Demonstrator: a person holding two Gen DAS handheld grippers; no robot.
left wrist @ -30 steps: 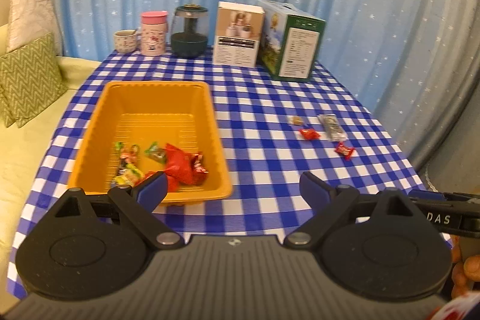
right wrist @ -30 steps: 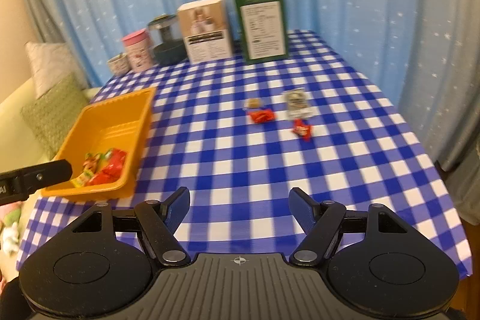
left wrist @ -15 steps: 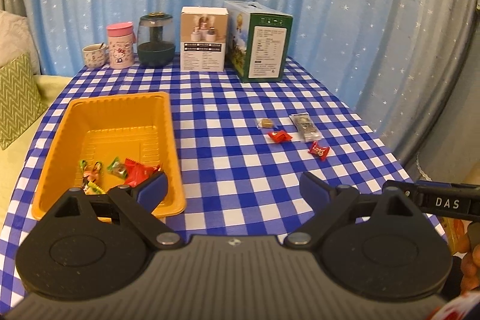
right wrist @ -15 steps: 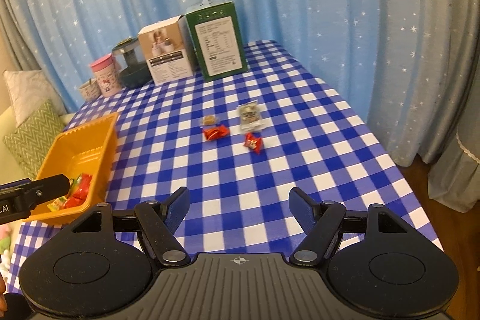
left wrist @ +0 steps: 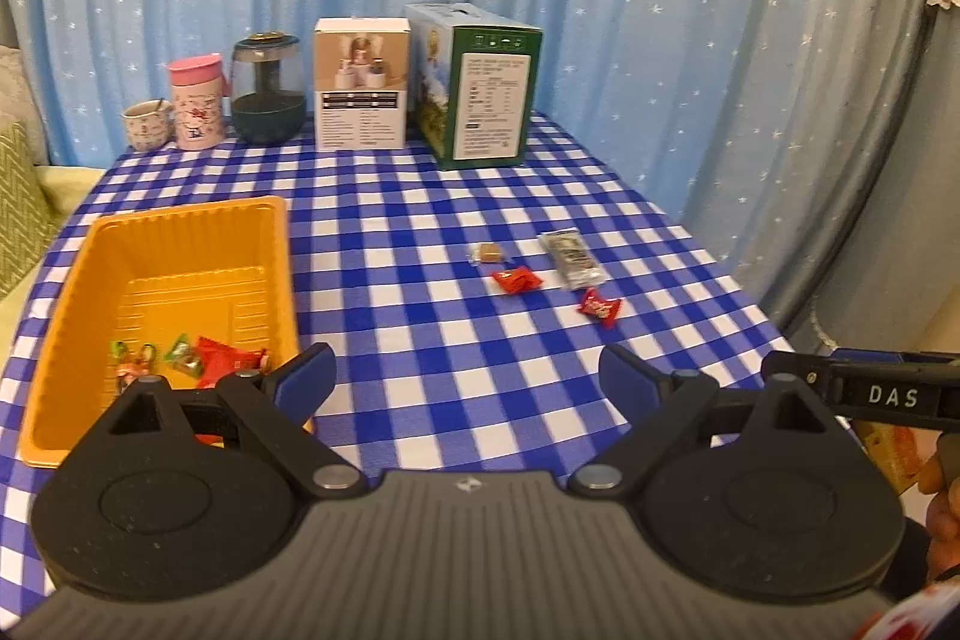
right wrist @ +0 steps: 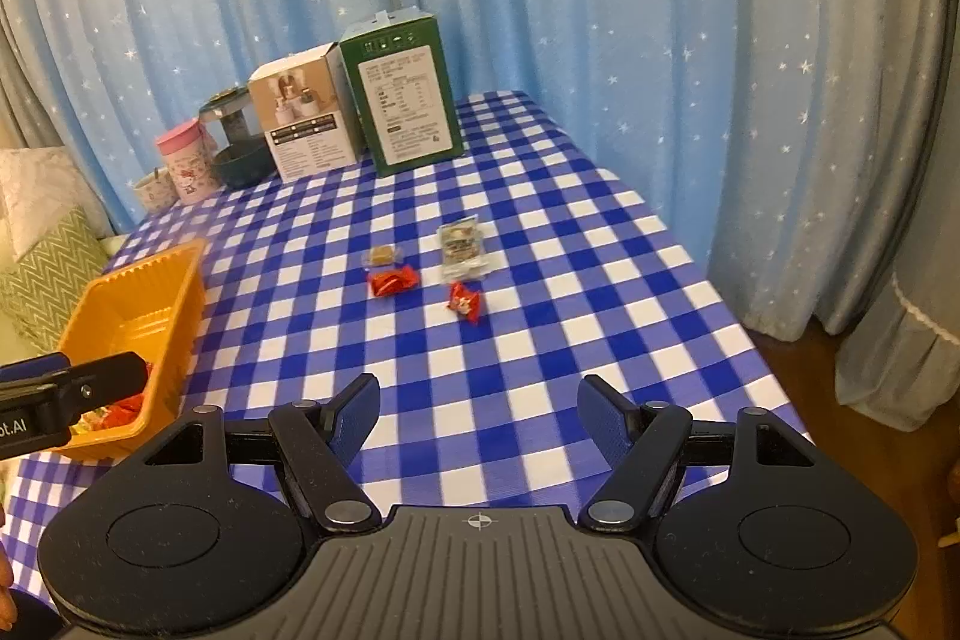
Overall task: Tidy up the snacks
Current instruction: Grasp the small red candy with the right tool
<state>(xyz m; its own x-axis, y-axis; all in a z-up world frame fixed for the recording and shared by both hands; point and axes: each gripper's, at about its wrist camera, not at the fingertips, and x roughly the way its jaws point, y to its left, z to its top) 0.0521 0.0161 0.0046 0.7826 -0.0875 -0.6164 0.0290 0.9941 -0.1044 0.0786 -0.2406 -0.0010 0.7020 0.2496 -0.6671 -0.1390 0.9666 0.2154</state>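
Note:
An orange basket (left wrist: 180, 244) (right wrist: 120, 304) on the left of the checked table holds several wrapped candies (left wrist: 210, 355). Loose snacks lie mid-table: a brown candy (left wrist: 489, 253) (right wrist: 384, 254), a red wrapper (left wrist: 517, 279) (right wrist: 393, 280), a second red candy (left wrist: 599, 307) (right wrist: 464, 303) and a silvery packet (left wrist: 570, 257) (right wrist: 461, 247). My left gripper (left wrist: 468, 379) hovers open over the near table, its left finger by the basket's front right corner. My right gripper (right wrist: 480, 415) is open and empty, well short of the loose snacks.
Along the back stand a small cup (left wrist: 144, 124), a pink tumbler (left wrist: 197, 103), a dark jar (left wrist: 267, 88), a white box (left wrist: 362, 82) and a green box (left wrist: 480, 85). Blue starred curtains hang behind. Cushions (right wrist: 42, 250) lie left; the table's right edge drops to the floor.
Both views have swung right: the basket has slid toward the left edge of each and the loose snacks sit nearer the middle. Both grippers kept the same opening.

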